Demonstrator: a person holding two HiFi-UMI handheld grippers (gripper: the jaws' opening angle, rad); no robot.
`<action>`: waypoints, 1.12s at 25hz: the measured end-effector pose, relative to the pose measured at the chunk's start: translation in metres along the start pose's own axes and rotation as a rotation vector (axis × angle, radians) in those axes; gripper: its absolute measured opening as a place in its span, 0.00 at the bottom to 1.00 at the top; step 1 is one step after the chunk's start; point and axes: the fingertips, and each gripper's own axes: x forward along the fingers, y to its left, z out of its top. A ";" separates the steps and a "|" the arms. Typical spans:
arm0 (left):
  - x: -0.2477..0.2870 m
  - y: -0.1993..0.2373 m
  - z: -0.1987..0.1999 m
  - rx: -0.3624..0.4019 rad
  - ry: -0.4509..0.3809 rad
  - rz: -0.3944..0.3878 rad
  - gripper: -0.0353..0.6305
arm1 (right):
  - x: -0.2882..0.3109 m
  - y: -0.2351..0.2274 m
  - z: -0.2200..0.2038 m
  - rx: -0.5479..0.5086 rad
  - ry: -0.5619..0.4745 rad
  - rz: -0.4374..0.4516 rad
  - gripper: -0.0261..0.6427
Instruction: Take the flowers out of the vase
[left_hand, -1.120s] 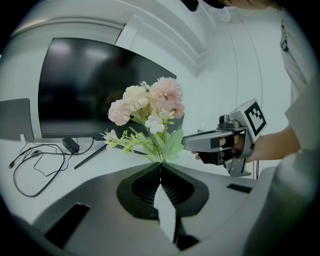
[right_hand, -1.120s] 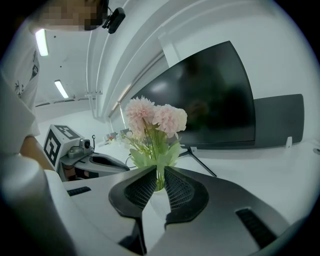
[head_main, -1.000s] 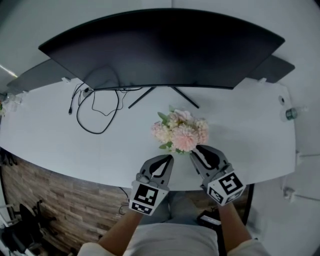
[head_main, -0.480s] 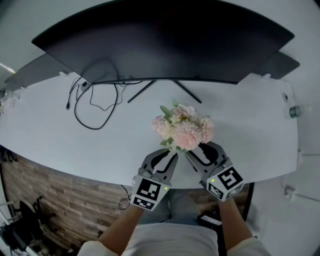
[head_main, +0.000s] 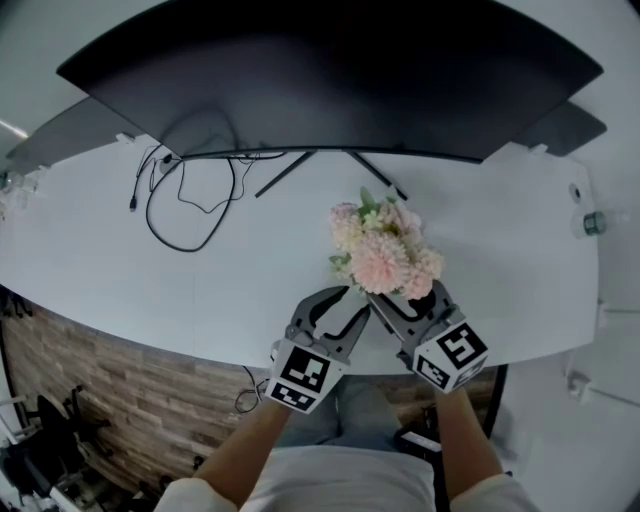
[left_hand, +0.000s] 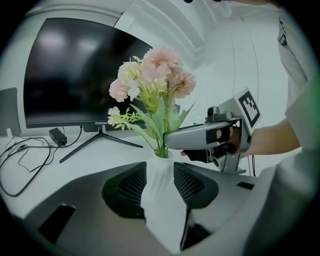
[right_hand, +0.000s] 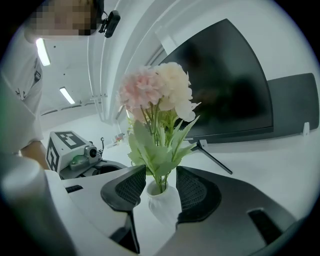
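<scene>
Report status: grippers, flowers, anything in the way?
Left gripper opening, vase between jaws. Right gripper opening, straddling vase neck. Flowers in vase, ungripped. Monitor behind, apart from blooms.

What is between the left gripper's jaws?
The white vase holding the flowers stands between the opening jaws of the left gripper, as the left gripper view shows.

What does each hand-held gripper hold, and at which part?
Nothing is held. Jaws are opening: the left hand-held gripper around the vase body, the right hand-held gripper around its neck.
</scene>
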 end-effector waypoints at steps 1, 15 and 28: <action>0.002 -0.001 0.000 0.004 0.002 -0.005 0.32 | 0.001 0.000 0.000 0.002 -0.004 0.000 0.34; 0.027 0.003 -0.002 0.039 0.016 -0.031 0.44 | 0.004 -0.002 0.003 0.021 -0.048 -0.010 0.25; 0.049 -0.001 -0.006 0.077 0.030 -0.051 0.45 | 0.003 -0.005 0.004 0.028 -0.054 -0.020 0.18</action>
